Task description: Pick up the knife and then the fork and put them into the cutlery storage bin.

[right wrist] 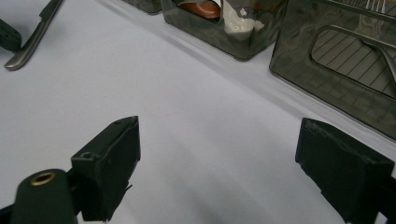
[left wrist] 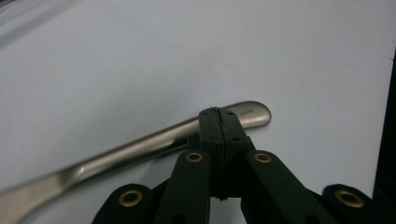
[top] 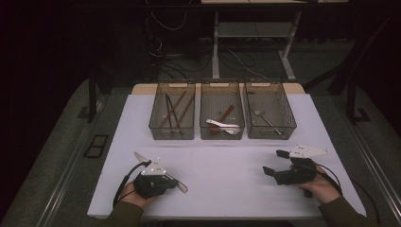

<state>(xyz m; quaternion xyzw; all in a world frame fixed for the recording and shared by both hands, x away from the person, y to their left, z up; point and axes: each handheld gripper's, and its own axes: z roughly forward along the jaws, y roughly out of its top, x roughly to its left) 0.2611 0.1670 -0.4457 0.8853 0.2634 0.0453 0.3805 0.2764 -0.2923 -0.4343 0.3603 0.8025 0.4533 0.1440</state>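
A metal table knife [top: 141,157] lies slanted on the white table [top: 222,161] at the front left, its blade toward the far left and its handle end toward the near right. My left gripper [top: 170,181] sits over the handle. In the left gripper view the left gripper [left wrist: 218,114] has its jaws pressed together, the tips against the knife [left wrist: 140,149] near its rounded end, and I see nothing between the pads. My right gripper [top: 275,162] hovers at the front right, jaws wide apart. The right gripper [right wrist: 229,158] holds nothing, with bare table between its fingers.
Three smoky plastic bins stand in a row at the back. The left bin [top: 156,125] holds chopsticks, the middle bin [top: 222,135] a white spoon [top: 222,125] and a brown utensil, the right bin [top: 288,118] a fork [top: 265,118]. The table's near edge runs just behind both hands.
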